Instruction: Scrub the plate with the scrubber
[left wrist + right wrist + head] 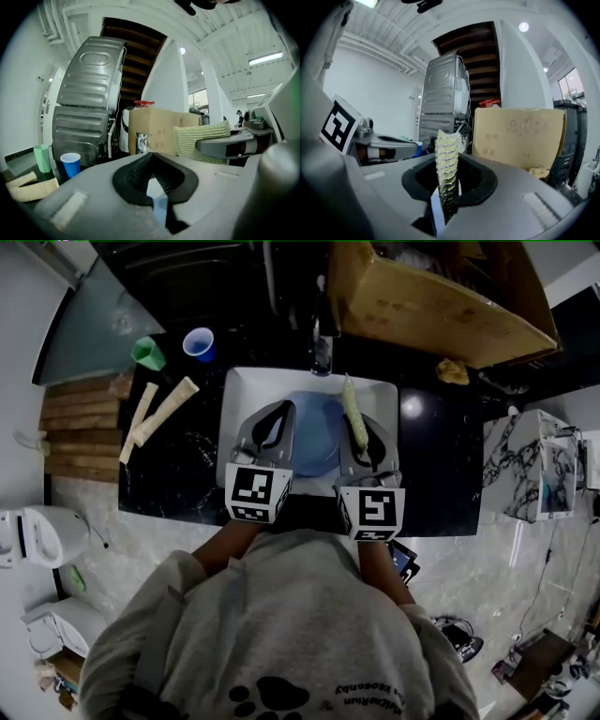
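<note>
Head view, nearest first: the left gripper hangs over the sink's left side with its jaws closed together. A pale sliver shows in the gap, and I cannot tell if it is plate rim. Over the sink's right side, the right gripper is clamped on the scrubber, a ribbed yellow-green woven pad held edge-up, probably ready to wipe. The round, smooth blue plate lies inside the white rectangular sink. A blue plastic cup stands beyond it.

No readable text; sweatshirt print too small
</note>
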A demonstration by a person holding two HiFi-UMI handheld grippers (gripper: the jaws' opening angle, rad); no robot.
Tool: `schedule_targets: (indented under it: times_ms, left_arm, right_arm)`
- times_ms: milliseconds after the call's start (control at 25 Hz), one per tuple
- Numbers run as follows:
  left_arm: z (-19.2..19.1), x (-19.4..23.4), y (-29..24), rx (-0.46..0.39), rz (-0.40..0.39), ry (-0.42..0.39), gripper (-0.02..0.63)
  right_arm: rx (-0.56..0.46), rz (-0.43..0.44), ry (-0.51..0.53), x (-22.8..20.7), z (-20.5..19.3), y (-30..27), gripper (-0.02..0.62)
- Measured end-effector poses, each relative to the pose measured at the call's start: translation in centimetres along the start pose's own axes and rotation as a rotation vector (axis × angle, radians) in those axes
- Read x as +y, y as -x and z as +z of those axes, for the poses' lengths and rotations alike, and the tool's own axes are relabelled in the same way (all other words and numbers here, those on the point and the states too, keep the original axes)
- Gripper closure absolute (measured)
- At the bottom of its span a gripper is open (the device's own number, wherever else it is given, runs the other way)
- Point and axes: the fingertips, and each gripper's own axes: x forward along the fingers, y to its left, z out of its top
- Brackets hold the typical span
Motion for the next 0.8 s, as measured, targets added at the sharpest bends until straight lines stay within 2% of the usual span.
schedule_targets:
  times_ms: [280,480,800]
  left_arm:
    - [5.3,-2.2,2.0,-0.140,-0.030,-0.109,0.601]
    - [5.2,-2.7,2.6,-0.145,-0.049,-0.113,0.601]
    - [3.2,-2.3,2.5,-0.111,-0.074,-0.103,0.601]
  right_arm:
    - [-0.176,-0.091,0.002,-0.4,4.3,2.5,0.531]
    - [-0.192,-0.089,0.016,0.2,4.8,2.8,0.531]
    - [-0.168,-0.106,-0.019,1.0,3.8,2.4,0.531]
